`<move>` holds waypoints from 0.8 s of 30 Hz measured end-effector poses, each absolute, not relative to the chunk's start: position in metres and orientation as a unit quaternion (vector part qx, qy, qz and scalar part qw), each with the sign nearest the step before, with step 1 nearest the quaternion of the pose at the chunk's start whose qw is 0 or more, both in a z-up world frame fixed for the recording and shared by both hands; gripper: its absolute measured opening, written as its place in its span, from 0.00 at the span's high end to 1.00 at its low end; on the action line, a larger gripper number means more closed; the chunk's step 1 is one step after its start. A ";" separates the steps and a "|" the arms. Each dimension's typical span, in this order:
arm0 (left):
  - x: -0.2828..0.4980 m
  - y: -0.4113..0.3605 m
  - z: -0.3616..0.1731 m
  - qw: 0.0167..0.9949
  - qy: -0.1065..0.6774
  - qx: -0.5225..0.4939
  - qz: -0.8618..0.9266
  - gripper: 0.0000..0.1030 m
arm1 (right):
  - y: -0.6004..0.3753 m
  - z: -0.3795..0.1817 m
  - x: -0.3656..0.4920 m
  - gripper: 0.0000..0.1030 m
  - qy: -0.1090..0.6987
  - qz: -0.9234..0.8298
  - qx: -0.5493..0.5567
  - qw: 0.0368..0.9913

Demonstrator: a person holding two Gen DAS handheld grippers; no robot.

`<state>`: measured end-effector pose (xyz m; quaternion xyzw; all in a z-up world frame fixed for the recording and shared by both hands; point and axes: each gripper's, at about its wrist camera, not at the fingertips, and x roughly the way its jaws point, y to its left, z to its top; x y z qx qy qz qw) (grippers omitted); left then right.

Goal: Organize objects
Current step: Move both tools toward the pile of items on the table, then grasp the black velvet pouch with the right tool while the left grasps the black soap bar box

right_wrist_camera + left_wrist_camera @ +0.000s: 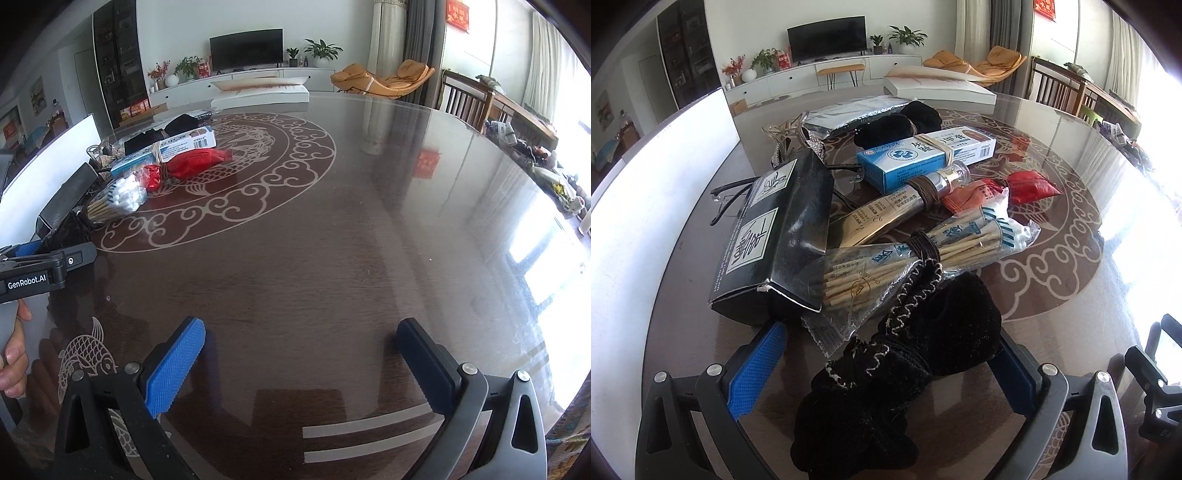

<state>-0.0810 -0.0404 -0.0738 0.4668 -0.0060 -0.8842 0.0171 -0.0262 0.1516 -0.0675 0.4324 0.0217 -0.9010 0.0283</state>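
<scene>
Two grippers are in our hands, and both have their jaws spread wide. Our left gripper (886,354) straddles a black velvet drawstring pouch (886,376) that lies on the surface (1052,258) between its blue pad and its dark pad; we cannot tell whether either pad touches the cloth. Just past the pouch lies a clear plastic packet of cotton swabs (923,251), bound round the middle with a dark hair tie. To the left of the swabs a black carton with white labels (775,236) rests tilted, its near end torn open. Behind the swabs lies a gold and silver cosmetic tube (905,203), also wrapped with a dark band, and beyond it a blue and white medicine box (923,155) held by a rubber band. To the right of the tube sit a red packet (1030,186) and an orange one (971,194). Farther back we see a second black cloth bundle (897,123), a silvery foil bag (849,114) and black-rimmed glasses (731,192) at the left.

Our right gripper (301,354) hovers over a bare stretch of the dark, glossy surface with nothing between its pads, well apart from the pile, which lies far off to its left. At the left edge of the right view a hand (13,350) grips the other tool's handle.
</scene>
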 end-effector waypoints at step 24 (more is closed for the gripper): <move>0.001 -0.071 -0.073 -0.044 -0.026 0.482 -0.875 0.00 | 0.153 -0.067 -0.026 0.00 0.022 -0.905 0.424 0.032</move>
